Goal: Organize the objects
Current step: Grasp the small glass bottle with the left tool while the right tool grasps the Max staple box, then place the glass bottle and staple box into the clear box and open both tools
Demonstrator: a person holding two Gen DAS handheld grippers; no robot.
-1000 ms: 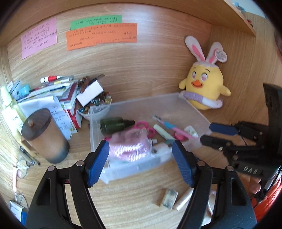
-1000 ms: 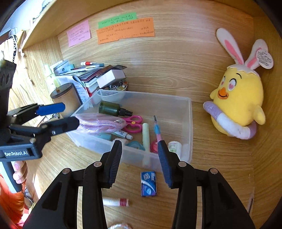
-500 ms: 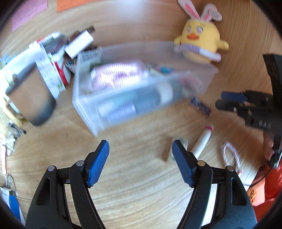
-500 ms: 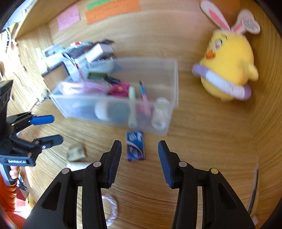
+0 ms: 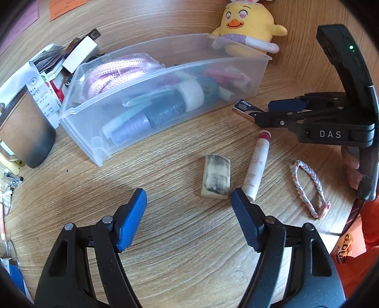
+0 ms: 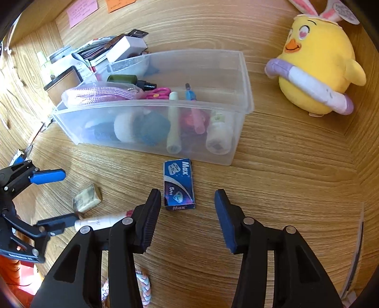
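Note:
A clear plastic bin point(image 5: 78, 111) point(image 6: 246, 78) holds a pink rope, bottles, scissors and tubes. On the desk in front lie a worn eraser point(image 5: 216, 176) point(image 6: 86, 197), a white tube with a red cap point(image 5: 257, 165) point(image 6: 104, 221), a blue Max box point(image 6: 178, 184) point(image 5: 246, 109) and a braided band point(image 5: 308, 187) point(image 6: 142, 284). My left gripper point(image 5: 188, 206) is open and empty, just short of the eraser. My right gripper point(image 6: 188, 203) is open and empty, above the blue box.
A yellow chick plush point(image 6: 317, 71) point(image 5: 246, 26) sits at the back right. A brown cup point(image 5: 26, 137) and a pile of booklets and boxes point(image 5: 59, 64) stand left of the bin. Wooden walls with sticky notes point(image 6: 81, 11) close the back.
Both grippers pulled back from the bin and tipped down toward the desk. The loose items in front of the bin now fill the views. Both stayed open.

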